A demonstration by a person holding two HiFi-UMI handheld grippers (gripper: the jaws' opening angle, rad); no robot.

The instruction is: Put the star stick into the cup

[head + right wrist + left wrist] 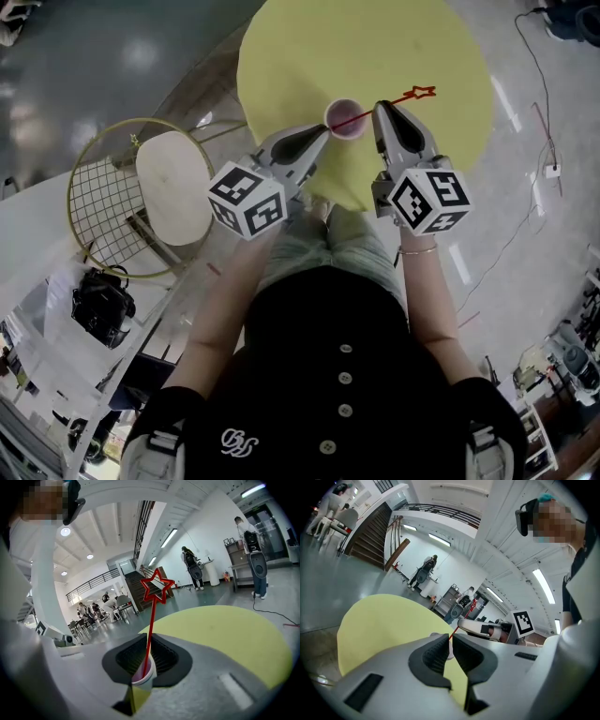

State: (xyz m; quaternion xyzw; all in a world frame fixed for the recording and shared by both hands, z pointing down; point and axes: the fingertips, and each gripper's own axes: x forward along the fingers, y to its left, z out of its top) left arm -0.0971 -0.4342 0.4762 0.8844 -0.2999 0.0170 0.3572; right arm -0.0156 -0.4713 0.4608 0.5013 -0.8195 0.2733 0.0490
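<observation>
Right gripper (147, 643): pinching the star stick (151, 620), its foot sitting in the cup (143, 677)
Left gripper (450, 645): clamping the cup's rim

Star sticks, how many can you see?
1. The star stick leans in the cup on the yellow table, its stem pinched by the right gripper. No others show.

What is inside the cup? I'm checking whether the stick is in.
The star stick has its lower end in the cup, star above the rim. Nothing else shows inside; its tip and the cup's bottom cannot be made out.
</observation>
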